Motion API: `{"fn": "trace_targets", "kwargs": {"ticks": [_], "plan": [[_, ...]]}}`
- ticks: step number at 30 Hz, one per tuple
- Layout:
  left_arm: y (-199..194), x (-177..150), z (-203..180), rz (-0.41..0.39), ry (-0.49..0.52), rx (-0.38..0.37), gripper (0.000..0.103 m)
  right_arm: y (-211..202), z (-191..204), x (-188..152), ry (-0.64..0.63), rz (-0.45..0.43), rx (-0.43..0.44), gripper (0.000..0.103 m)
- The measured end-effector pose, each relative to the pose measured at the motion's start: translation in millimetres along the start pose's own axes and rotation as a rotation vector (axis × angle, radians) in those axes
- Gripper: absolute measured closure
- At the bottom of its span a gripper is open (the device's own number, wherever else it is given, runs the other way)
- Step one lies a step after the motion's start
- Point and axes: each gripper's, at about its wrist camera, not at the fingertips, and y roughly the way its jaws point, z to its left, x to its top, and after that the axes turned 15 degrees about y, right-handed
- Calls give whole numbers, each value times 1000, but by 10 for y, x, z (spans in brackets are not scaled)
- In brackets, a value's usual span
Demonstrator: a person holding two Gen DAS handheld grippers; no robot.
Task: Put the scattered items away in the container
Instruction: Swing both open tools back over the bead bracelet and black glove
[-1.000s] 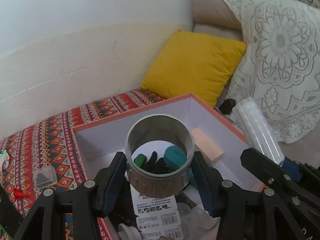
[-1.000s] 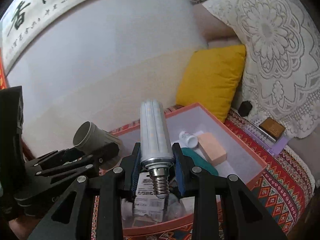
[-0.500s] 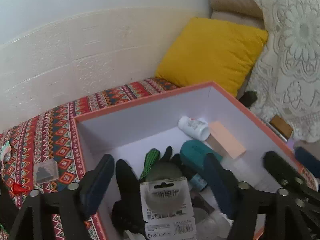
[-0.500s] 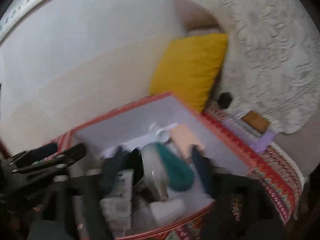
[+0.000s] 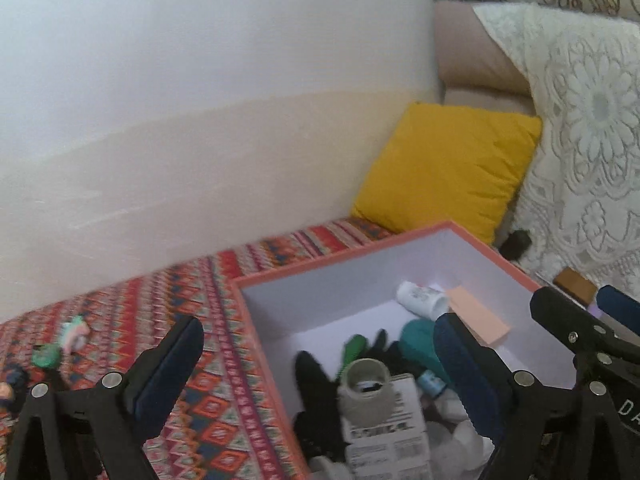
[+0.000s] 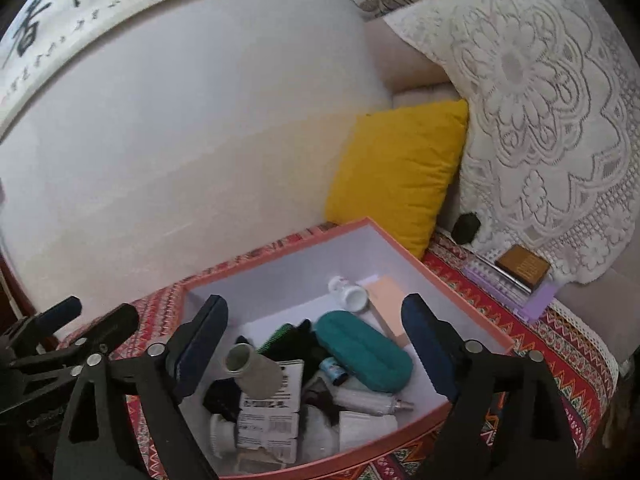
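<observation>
The orange-rimmed white box stands on the patterned cloth and holds several items. A grey tube lies on a barcoded packet in it. The white LED bulb lies near the front, beside a teal pouch. My left gripper hovers over the box's left edge, its jaws opening with nothing between them. My right gripper hangs above the box, jaws also opening and empty. Each gripper shows in the other's view: the left gripper and the right gripper.
Small pink and green items lie on the cloth left of the box. To its right are a purple case, a brown box and a black object. A yellow cushion leans on the wall behind, with a lace-covered sofa back beside it.
Both grippers opened. The grey tube left the left jaws and the bulb left the right jaws; both now lie in the box. The left gripper drew back and leftward.
</observation>
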Motion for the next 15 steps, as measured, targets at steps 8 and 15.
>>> {"fn": "trace_targets", "kwargs": {"ticks": [8,15], "plan": [[-689,-132,528,-73,-40,116,3,-417,459,-91,-87,-70,73,8],[-1203,-270,1062,-105,-81,211,1,-825,1026,-226,-143,-110,197,4]]}}
